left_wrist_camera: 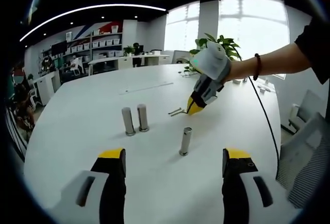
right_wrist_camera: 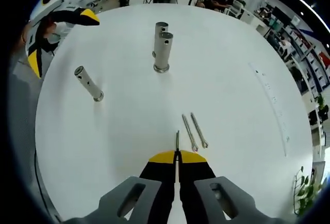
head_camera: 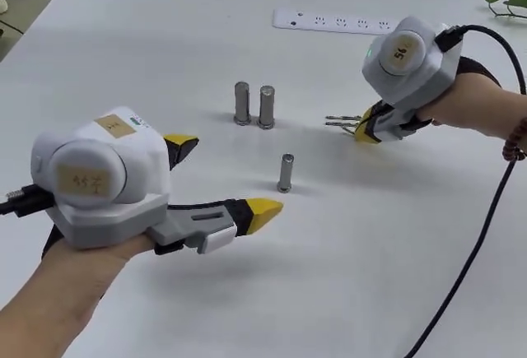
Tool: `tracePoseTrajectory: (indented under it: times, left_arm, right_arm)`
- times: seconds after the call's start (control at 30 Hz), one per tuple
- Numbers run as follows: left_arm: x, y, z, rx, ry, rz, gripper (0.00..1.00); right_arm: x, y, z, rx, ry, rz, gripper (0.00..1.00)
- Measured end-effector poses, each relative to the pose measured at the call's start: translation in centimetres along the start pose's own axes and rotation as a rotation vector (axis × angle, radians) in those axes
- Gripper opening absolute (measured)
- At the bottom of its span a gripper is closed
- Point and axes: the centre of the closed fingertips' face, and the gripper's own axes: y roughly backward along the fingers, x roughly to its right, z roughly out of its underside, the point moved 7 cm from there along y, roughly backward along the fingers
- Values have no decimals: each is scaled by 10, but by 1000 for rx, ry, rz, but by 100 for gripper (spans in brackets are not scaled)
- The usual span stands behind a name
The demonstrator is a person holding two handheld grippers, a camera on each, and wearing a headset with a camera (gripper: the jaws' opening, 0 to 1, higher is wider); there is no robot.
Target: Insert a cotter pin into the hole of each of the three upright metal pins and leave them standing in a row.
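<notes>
The left tongs (head_camera: 222,174) are held low over the near left of the white counter (head_camera: 329,276). Their yellow-tipped jaws are spread wide and nothing is caught between them. The right tongs (head_camera: 362,133) are held at the far right, with the tips brought down close to the counter. In the right gripper view their jaws are seen pressed together on a thin cotter pin (right_wrist_camera: 177,140), which juts forward from between the tips. Two loose cotter pins (right_wrist_camera: 194,131) are laid side by side on the counter just beside those tips. Three metal pins are stood upright on the counter. The first metal pin (head_camera: 241,103) is set toward the far side, the second metal pin (head_camera: 267,107) is placed just beside it on its right, and the third metal pin (head_camera: 286,173) is stood nearer and apart from that pair, ahead of the open left tongs. A small cross hole is shown near the top of the pins in the right gripper view. A white power strip (head_camera: 338,22) is laid flat farther back, and the leaves of a plant (head_camera: 510,2) are seen at the far right.
</notes>
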Motion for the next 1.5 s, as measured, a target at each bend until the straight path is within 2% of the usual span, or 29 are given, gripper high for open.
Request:
tracePoseTrajectory:
  times: [0.2, 0.33, 0.43, 0.53, 0.6, 0.7, 0.8, 1.13, 1.3, 1.5]
  left_arm:
    - [4, -1, -2, -9, -12, 3, 69]
    - [8, -1, -3, -10, -19, 9, 65]
    - [11, -1, -3, -13, -20, 16, 61]
    - [14, -1, -4, -9, -16, 24, 58]
    - [17, -1, -6, 13, 1, 35, 54]
    - [18, -1, -7, 18, 8, 42, 50]
    - [20, -1, -7, 10, 8, 46, 48]
    - [26, -1, -11, 20, 58, 77, 35]
    - [29, -3, -11, 1, 68, 95, 29]
    - [34, -5, -12, 4, 106, 122, 23]
  right_arm:
    - [-16, 13, 4, 35, 22, 24, 0]
    - [-25, 17, 2, 67, 81, 44, 0]
    - [-39, 27, -3, 95, 125, 52, 0]
    - [-43, 27, -6, 112, 151, 56, 0]
    - [-49, 30, -10, 130, 170, 56, 0]
    - [-53, 33, -13, 150, 190, 56, 0]
    - [-66, 40, -21, 176, 217, 59, 0]
    - [-97, 56, -41, 264, 277, 41, 0]
    - [-108, 61, -49, 295, 309, 28, 0]
    - [-121, 65, -58, 331, 338, 10, 0]
